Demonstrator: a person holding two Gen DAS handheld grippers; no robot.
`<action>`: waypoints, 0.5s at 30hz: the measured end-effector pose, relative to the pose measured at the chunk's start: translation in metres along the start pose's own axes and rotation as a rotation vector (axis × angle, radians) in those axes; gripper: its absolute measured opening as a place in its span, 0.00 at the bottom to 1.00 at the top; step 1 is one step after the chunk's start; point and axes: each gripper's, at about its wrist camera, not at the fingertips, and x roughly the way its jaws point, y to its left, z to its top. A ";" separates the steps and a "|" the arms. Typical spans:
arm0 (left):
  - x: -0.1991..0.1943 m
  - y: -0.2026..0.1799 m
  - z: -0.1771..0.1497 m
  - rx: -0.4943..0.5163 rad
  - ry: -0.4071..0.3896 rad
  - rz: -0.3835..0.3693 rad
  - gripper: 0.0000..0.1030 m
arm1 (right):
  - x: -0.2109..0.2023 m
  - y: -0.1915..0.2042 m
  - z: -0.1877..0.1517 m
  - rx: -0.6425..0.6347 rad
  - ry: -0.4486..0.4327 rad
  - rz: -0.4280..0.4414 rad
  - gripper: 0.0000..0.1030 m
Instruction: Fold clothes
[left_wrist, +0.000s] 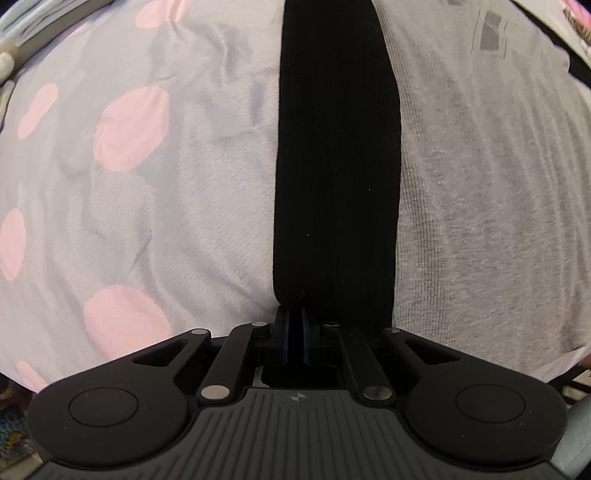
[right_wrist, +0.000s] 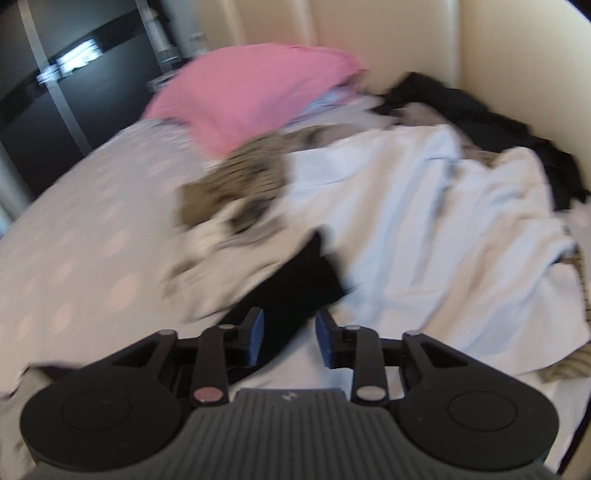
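black ribbed band (left_wrist: 336, 166) pinched in left hand-held gripper (left_wrist: 294, 314), stretching ahead

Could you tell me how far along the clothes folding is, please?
Early. No folded stack is visible. In hand: the left hand-held gripper is shut on a black sock beside a grey garment. Left: the open right hand-held gripper faces a jumbled laundry pile.
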 end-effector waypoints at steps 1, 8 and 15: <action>-0.002 0.003 -0.002 -0.007 -0.007 -0.012 0.02 | -0.006 0.010 -0.004 -0.018 0.012 0.026 0.40; -0.030 0.033 -0.009 -0.087 -0.085 -0.122 0.01 | -0.043 0.065 -0.036 -0.116 0.078 0.201 0.47; -0.087 0.044 0.000 -0.199 -0.180 -0.192 0.01 | -0.052 0.089 -0.068 -0.115 0.152 0.276 0.47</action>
